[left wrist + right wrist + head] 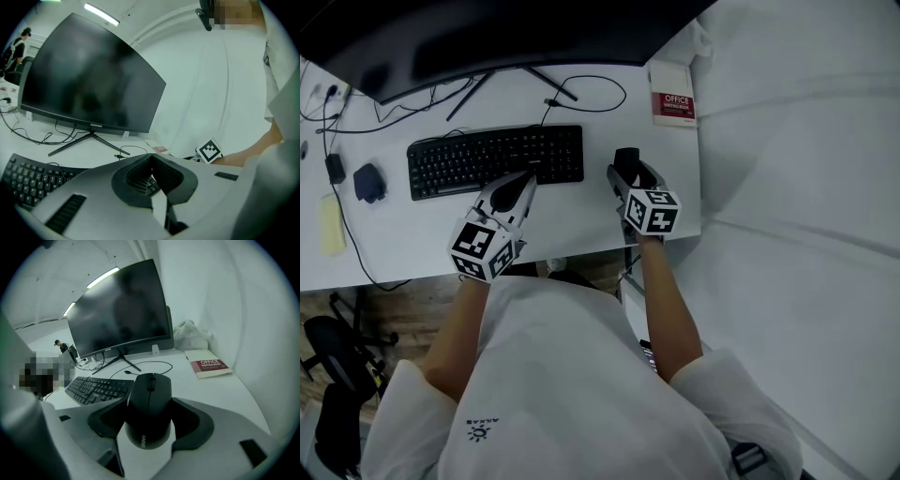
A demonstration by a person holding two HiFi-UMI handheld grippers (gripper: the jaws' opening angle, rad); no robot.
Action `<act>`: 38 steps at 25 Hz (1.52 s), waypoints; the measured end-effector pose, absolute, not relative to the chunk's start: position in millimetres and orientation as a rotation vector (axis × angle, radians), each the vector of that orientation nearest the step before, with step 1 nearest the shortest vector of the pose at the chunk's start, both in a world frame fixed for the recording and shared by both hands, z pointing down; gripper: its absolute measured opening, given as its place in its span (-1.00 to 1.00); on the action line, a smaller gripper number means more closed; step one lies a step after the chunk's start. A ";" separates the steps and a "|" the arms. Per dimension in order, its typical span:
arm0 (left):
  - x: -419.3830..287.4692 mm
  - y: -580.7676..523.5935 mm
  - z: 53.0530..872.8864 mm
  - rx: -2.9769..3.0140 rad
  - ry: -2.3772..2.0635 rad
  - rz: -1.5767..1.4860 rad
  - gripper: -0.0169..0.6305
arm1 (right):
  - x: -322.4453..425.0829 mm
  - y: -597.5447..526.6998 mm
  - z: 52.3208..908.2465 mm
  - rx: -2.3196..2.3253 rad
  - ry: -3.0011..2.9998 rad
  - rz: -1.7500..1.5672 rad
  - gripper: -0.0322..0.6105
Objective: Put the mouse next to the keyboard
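The black mouse (626, 157) (148, 423) lies between the jaws of my right gripper (630, 173) (150, 399), whose pads sit against both of its sides. It is just right of the black keyboard (492, 159) (97, 389), close above the white table (581, 225). Whether it touches the table I cannot tell. My left gripper (517, 186) (150, 156) hovers over the keyboard's front right part (26, 180), fingertips together, holding nothing.
A curved monitor (487, 37) on a splayed stand stands behind the keyboard, with cables (591, 94) trailing across the table. A red-and-white book (672, 94) lies at the back right corner. A small dark object (367, 182) and a yellow item (331, 225) lie left.
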State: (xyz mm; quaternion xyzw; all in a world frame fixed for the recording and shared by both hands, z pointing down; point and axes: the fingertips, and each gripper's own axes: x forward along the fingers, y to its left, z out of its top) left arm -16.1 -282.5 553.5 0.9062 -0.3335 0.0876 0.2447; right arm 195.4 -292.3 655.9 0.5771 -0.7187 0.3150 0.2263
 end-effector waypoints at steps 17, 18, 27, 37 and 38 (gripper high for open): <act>2.7 -281.3 583.9 2.455 -0.861 0.306 -0.91 | 192.9 -298.5 704.7 1.469 -1.827 0.896 0.03; 4.3 -281.0 585.0 2.455 -0.859 0.309 -0.91 | 192.7 -298.9 706.6 1.470 -1.823 0.900 0.04; 10.6 -283.0 589.0 2.445 -0.844 0.334 -0.91 | 191.3 -304.6 711.0 1.483 -1.783 0.904 0.03; 9.2 -283.4 581.3 2.465 -0.839 0.352 -0.91 | 188.5 -305.2 714.3 1.503 -1.785 0.925 0.04; 9.2 -283.5 580.0 2.468 -0.839 0.353 -0.91 | 188.3 -305.5 714.2 1.500 -1.786 0.926 0.04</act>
